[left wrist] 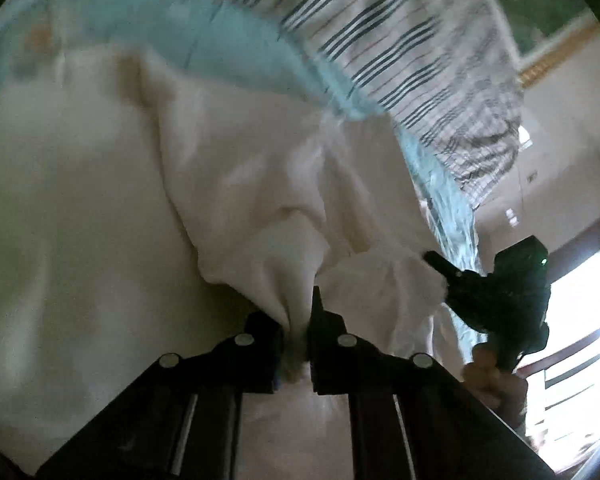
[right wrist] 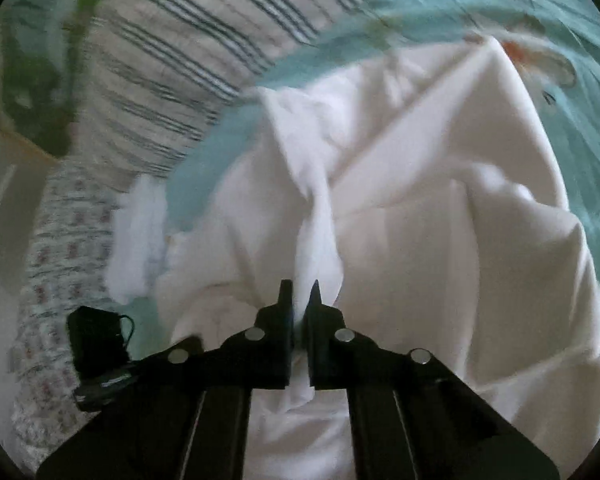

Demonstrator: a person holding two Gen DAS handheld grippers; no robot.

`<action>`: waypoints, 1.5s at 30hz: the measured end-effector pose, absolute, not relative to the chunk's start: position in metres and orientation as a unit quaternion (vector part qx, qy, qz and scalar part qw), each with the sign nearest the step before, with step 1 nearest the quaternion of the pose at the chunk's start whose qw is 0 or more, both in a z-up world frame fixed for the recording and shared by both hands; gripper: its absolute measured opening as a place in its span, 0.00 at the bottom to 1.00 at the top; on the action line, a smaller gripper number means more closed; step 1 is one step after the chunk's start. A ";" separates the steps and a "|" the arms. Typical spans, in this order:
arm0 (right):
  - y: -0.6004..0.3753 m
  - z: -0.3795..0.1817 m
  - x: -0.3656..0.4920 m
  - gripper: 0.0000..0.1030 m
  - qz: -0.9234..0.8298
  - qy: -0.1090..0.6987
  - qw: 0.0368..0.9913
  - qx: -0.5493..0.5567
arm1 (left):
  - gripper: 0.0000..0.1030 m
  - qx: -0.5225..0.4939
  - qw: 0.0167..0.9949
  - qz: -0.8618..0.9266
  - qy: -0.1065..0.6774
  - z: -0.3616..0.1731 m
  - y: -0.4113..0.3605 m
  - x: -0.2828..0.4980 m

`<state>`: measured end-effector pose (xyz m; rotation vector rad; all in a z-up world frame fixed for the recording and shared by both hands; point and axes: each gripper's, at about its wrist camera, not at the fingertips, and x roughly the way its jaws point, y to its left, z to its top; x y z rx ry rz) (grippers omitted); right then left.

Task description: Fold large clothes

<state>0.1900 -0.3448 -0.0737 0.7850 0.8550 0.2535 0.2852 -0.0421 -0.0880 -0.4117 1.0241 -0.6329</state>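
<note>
Left tool (left wrist: pixel 300 320): you have it clamped on a bunched fold of the large white cotton garment (left wrist: pixel 100 208).
Garment: spread over the teal bedsheet (left wrist: pixel 228 40), below the grey-striped blanket (left wrist: pixel 400 40).
Right tool (right wrist: pixel 300 312): you have it pinching another gathered fold of the garment.

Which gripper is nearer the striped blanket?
Right, apparently. The right gripper pinches the white garment nearer the striped blanket; the left gripper grips farther along.

Left tongs (left wrist: pixel 300 322) pinched shut on white cloth (left wrist: pixel 236 200), right tongs (right wrist: pixel 300 312) likewise, both angled downward
</note>
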 end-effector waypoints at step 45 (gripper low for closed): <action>-0.389 -0.050 -0.005 0.47 -0.030 0.430 0.855 0.287 | 0.71 -0.154 0.845 -0.157 0.487 -0.096 0.147 0.124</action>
